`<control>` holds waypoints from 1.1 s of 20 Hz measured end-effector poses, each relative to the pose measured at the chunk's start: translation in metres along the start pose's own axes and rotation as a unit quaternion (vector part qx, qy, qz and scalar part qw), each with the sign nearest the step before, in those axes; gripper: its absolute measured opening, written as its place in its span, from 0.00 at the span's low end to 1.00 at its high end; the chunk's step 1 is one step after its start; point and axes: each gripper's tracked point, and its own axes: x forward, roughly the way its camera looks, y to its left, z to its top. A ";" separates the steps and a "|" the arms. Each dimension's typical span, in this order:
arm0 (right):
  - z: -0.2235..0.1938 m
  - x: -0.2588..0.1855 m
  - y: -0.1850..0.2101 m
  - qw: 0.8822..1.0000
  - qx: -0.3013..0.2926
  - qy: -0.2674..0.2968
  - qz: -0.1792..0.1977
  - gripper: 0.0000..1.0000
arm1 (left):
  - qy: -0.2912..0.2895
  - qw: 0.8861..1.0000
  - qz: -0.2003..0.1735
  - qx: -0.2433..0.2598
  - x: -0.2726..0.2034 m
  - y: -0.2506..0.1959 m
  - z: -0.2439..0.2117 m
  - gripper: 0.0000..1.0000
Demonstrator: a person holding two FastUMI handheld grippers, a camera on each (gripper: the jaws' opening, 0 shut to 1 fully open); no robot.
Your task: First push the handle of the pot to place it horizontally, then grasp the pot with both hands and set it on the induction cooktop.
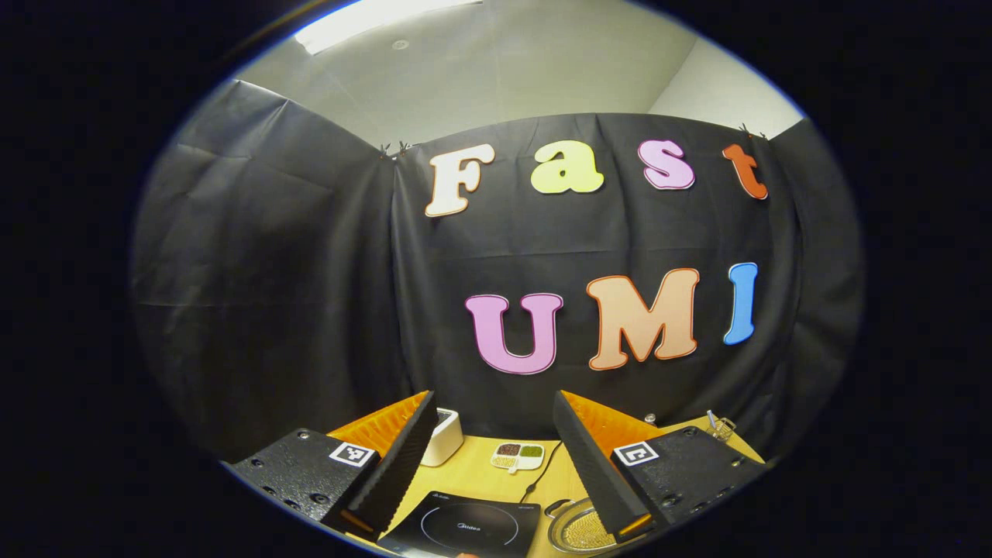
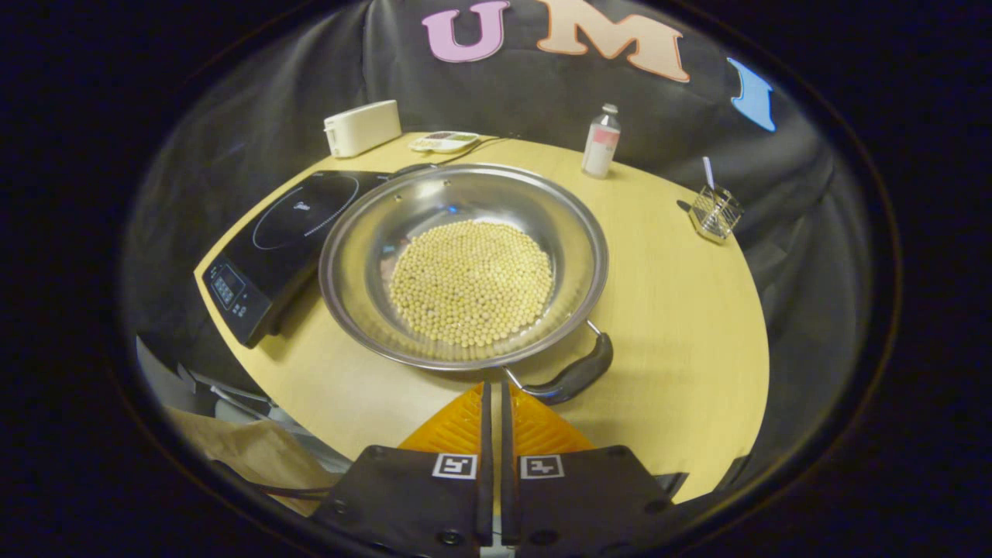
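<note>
Handle-push in hand: clenched, empty right gripper (image 2: 493, 387) nears pot (image 2: 463, 263) handle (image 2: 573, 376) mid-table; left gripper (image 1: 496, 457) released. Next, nudge it sideways.

One pot (image 2: 463, 263) sits just ahead of the right tool (image 2: 492, 403), with one dark handle (image 2: 577, 374) and beans beyond counting inside. One induction cooktop (image 2: 291, 232) lies to its left. Farther off stand one white box (image 2: 362, 128), one divided dish (image 2: 443, 141) (three compartments, seen between the left tool's (image 1: 488, 449) fingers), one bottle (image 2: 601, 142) and one wire basket (image 2: 714, 213). One worktop (image 2: 682, 310); two tools.
</note>
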 end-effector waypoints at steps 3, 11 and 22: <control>0.003 0.004 -0.005 0.999 0.034 0.003 0.008 0.02 | 0.003 1.000 0.007 0.002 0.001 0.005 -0.001 0.94; 0.024 0.018 -0.055 0.998 0.062 0.002 -0.031 0.03 | 0.004 1.000 0.020 -0.003 0.004 0.011 -0.004 0.94; 0.050 0.024 -0.095 0.997 0.047 -0.009 -0.059 0.03 | 0.010 0.999 0.031 -0.007 0.014 0.011 -0.011 0.96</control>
